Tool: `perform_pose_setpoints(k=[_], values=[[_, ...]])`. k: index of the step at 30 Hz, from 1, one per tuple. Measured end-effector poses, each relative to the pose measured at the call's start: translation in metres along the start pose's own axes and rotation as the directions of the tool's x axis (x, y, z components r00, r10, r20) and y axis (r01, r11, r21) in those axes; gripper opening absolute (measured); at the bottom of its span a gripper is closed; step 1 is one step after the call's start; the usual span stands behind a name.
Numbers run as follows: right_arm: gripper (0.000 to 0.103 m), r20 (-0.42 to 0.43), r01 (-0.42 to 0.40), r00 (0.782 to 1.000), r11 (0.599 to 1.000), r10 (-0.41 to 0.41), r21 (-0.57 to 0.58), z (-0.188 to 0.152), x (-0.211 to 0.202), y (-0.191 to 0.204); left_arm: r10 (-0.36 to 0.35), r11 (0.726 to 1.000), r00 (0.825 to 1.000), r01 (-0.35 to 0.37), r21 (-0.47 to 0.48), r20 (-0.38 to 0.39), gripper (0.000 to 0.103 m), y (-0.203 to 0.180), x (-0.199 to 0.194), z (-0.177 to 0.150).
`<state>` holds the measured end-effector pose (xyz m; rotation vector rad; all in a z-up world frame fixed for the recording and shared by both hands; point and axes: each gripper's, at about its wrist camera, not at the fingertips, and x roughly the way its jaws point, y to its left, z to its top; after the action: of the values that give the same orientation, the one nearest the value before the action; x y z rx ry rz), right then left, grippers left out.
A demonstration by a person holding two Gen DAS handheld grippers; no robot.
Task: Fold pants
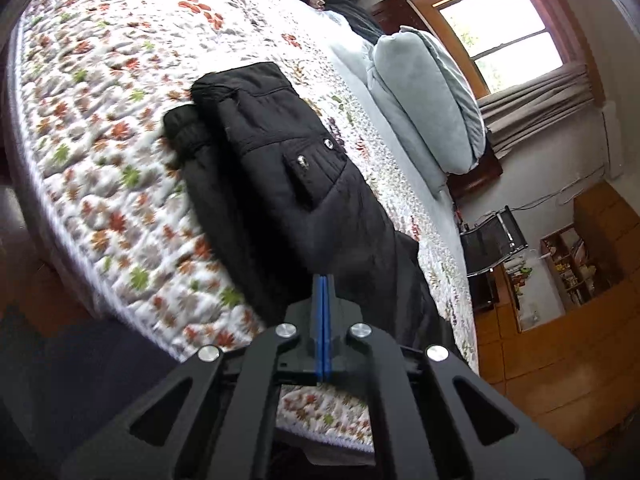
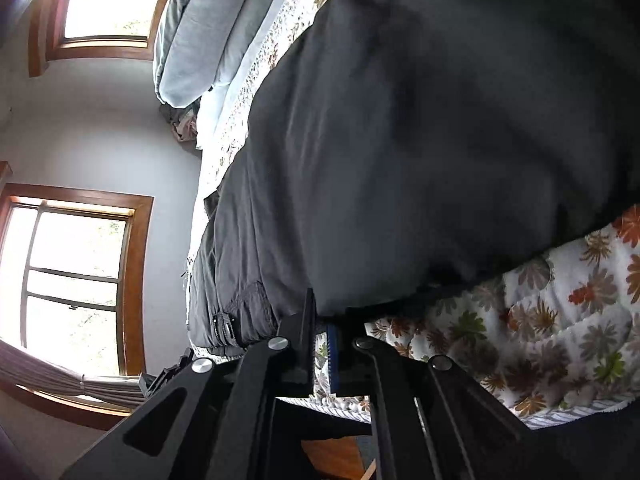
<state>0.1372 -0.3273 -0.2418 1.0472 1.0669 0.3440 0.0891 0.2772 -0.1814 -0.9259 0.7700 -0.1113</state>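
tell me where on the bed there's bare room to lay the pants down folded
Free: the wide stretch of floral quilt left of the black pants out to the bed's edge, and the quilt beyond their far end. Crowded: the pale blue pillows on the right, with only a narrow strip between them and the pants.

The left gripper (image 1: 322, 280) points forward and somewhat downward, its two blue-lined fingers (image 1: 319, 320) pressed flat together with no gap between them and nothing caught there; the black linkage arms fan out symmetrically behind. The right gripper (image 2: 320, 316) also tilts downward, and its view is rolled to one side. Its jaws stand nearly together, the left black finger (image 2: 306, 328) raised a little ahead of the blue-padded one (image 2: 332, 344). Dark cloth hangs over the fingertips, so whether the pads pinch it cannot be made out.
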Motion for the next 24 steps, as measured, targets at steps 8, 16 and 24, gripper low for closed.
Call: perform_pose_setpoints(k=[8, 16, 24], values=[[0.069, -0.055, -0.086, 0.995, 0.996, 0.085, -0.011, -0.024, -0.006, 0.03, -0.085, 0.996, 0.992, 0.086, 0.006, -0.092, 0.092, -0.034, 0.016, -0.005], [0.068, 0.037, -0.079, 0.996, 0.993, 0.082, -0.089, -0.02, -0.052, 0.044, 0.129, 0.973, 0.972, -0.086, 0.214, -0.197, 0.091, -0.074, 0.057, -0.031], [0.076, 0.485, 0.012, 0.867, 0.977, -0.116, 0.211, 0.025, -0.264, -0.085, 0.229, 0.758, 0.973, -0.155, 0.634, -0.036, 0.093, -0.15, 0.074, -0.035]])
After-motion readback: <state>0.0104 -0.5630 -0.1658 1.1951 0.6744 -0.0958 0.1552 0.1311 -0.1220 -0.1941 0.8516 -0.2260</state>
